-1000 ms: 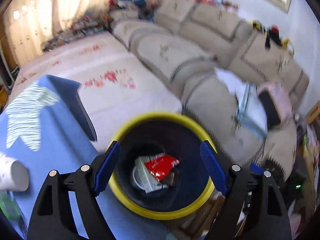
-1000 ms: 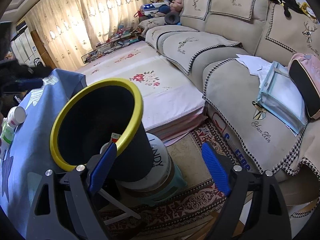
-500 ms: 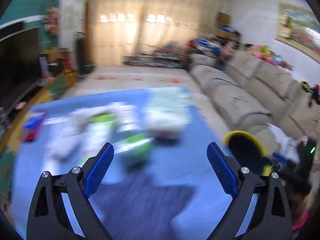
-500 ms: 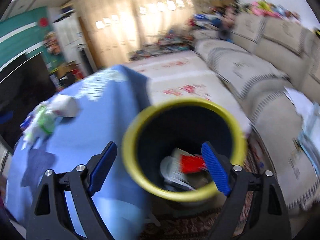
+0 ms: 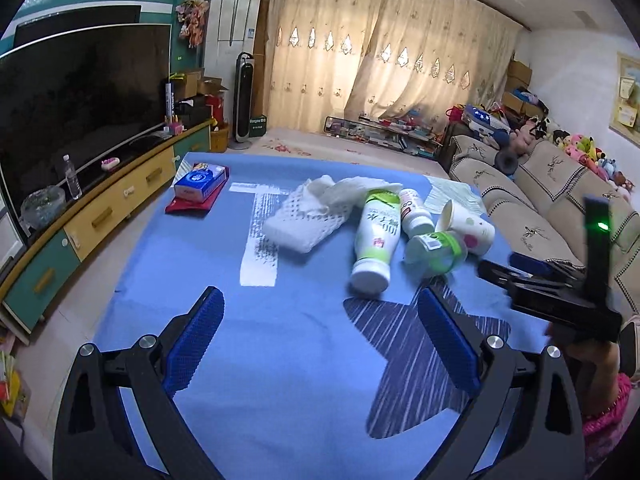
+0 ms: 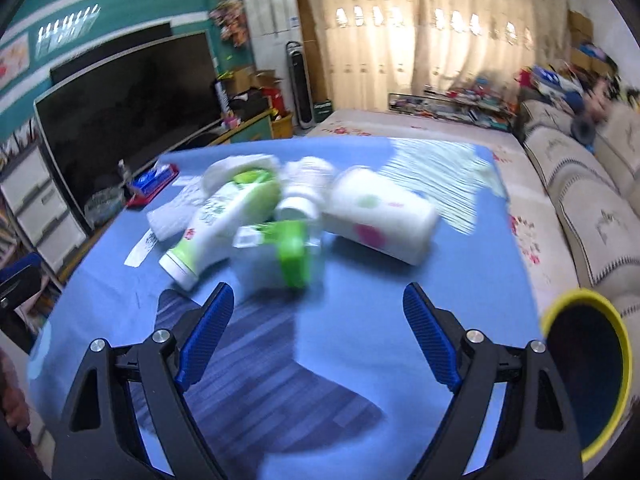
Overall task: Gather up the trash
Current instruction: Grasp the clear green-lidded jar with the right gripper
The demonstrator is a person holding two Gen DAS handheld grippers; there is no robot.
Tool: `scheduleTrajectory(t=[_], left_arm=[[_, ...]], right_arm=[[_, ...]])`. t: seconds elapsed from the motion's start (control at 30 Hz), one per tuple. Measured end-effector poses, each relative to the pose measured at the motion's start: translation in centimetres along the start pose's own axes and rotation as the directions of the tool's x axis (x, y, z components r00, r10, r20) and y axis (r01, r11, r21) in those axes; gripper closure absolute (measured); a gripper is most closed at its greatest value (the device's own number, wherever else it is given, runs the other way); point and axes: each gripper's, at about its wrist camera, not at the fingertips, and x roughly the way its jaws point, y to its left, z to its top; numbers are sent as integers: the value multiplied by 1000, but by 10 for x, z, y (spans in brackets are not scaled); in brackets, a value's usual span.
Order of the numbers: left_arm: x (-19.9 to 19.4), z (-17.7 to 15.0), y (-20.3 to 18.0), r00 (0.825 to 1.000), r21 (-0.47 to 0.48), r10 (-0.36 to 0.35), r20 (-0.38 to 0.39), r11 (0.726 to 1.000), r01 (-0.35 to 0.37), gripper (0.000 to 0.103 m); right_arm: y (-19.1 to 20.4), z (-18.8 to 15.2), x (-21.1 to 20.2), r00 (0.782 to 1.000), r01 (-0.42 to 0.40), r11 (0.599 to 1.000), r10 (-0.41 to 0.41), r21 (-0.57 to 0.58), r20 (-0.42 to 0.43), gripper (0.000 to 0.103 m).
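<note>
The worktop (image 5: 312, 360) is blue with white and navy striped patches. On it lie a white-and-green bottle (image 5: 377, 240), a white mesh sleeve (image 5: 308, 220) and a white cup (image 5: 466, 227) dotted pink and green. Beside the worktop, the bin (image 6: 588, 372) is black, yellow-rimmed.

Blue-clothed table (image 5: 208, 280) with scattered trash.
On the cloth lie a white mesh wrap (image 5: 308, 216), a green-and-white bottle (image 5: 376, 240), a smaller white bottle (image 5: 414, 210), a green-banded jar (image 5: 436, 250), a paper cup (image 5: 466, 226), and a blue tissue pack (image 5: 202, 182) atop a red packet (image 5: 188, 206).

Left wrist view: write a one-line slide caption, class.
Open left hand-held gripper above blue tablecloth, facing bottles, paper cup and white netting.
</note>
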Motion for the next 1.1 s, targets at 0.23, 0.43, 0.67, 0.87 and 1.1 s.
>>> scheduleTrajectory(t=[0.23, 0.43, 0.67, 0.87, 1.1], left_arm=[[7, -9, 0, 999, 8, -32, -12, 999, 32, 7], [16, -15, 4, 998, -11, -58, -36, 998, 57, 7], [20, -19, 6, 997, -17, -64, -52, 998, 63, 7], [24, -21, 1, 996, -13, -65, -66, 998, 64, 7], [29, -21, -16, 994, 12, -80, -80, 997, 82, 7]], right_arm=[[16, 17, 44, 995, 47, 999, -49, -21, -84, 19], [17, 23, 70, 991, 56, 998, -57, -15, -124, 17], [18, 25, 91, 986, 77, 997, -78, -16, -144, 36], [20, 20, 76, 987, 83, 996, -86, -23, -139, 36], [9, 7, 37, 993, 62, 998, -61, 13, -104, 36]])
